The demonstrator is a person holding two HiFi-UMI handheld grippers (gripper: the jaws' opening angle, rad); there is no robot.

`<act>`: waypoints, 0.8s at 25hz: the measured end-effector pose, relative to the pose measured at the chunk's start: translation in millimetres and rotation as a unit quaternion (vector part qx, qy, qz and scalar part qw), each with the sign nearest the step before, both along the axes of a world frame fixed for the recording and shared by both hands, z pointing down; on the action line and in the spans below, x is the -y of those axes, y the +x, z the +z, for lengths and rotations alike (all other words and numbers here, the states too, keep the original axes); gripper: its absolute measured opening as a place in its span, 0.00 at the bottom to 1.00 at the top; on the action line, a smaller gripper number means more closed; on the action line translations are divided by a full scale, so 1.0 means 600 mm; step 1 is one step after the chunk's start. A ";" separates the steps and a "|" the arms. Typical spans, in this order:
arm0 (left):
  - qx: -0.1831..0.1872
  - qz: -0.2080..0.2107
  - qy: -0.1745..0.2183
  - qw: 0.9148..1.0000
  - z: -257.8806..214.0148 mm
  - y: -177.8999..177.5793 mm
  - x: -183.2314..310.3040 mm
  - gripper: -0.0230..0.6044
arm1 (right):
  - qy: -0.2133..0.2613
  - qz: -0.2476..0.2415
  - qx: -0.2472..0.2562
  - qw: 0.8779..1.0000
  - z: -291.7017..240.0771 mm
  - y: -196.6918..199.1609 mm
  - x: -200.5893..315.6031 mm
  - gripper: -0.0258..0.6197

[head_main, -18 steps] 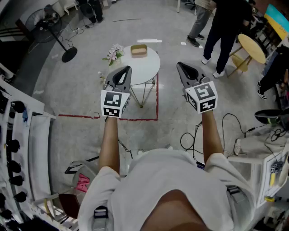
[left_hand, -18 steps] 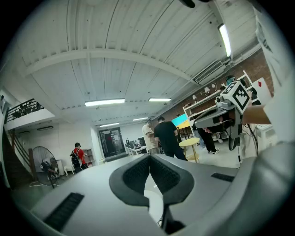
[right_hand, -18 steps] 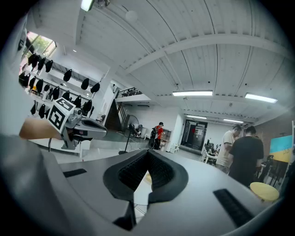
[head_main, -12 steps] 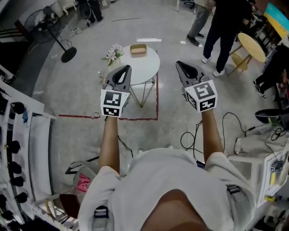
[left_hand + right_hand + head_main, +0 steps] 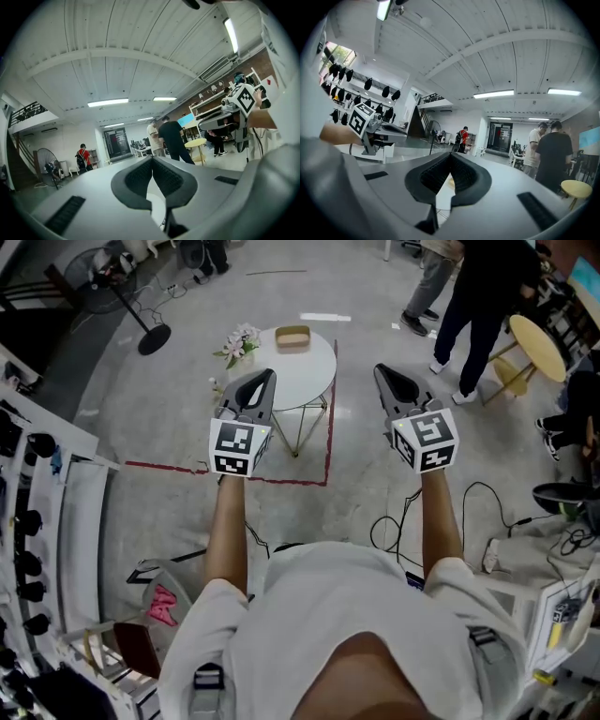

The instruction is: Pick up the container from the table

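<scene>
Ahead, the white bench (image 5: 305, 381) carries the container (image 5: 292, 337) (flowers (image 5: 239, 343) nearby); my left gripper (image 5: 268, 374) and right gripper (image 5: 379, 369) have jaws closed, empty.

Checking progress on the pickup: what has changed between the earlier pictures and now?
Only the head view shifted slightly; nothing was grasped or released. The left tongs and right tongs stay shut, empty, held level short of the round white table, where the shallow tan rectangular container sits untouched.
</scene>
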State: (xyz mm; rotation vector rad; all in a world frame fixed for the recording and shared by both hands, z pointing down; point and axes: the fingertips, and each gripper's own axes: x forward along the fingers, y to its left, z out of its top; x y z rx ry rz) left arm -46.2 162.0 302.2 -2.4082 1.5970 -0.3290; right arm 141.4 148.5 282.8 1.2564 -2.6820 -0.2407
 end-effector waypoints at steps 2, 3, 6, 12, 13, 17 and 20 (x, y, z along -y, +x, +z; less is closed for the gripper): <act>-0.003 -0.012 -0.002 1.000 0.011 0.024 0.002 0.07 | -0.003 -0.010 0.001 1.000 0.011 0.027 0.007 0.06; -0.004 -0.018 -0.004 1.000 0.017 0.035 0.004 0.06 | -0.005 -0.015 0.001 1.000 0.017 0.041 0.012 0.06; -0.012 -0.033 -0.011 0.999 0.031 0.059 0.018 0.07 | -0.016 -0.025 -0.008 1.000 0.037 0.072 0.031 0.06; -0.002 -0.035 -0.021 0.999 0.050 0.082 0.085 0.06 | -0.023 -0.035 -0.017 0.999 0.059 0.085 0.093 0.06; -0.002 -0.034 -0.022 0.999 0.053 0.079 0.101 0.06 | -0.026 -0.033 -0.015 0.999 0.063 0.082 0.110 0.06; 0.004 -0.021 -0.023 0.999 0.067 0.055 0.174 0.07 | -0.043 -0.021 -0.002 0.999 0.081 0.054 0.186 0.06; 0.006 -0.016 -0.021 1.000 0.069 0.011 0.241 0.07 | -0.039 -0.014 -0.009 0.999 0.078 0.007 0.253 0.06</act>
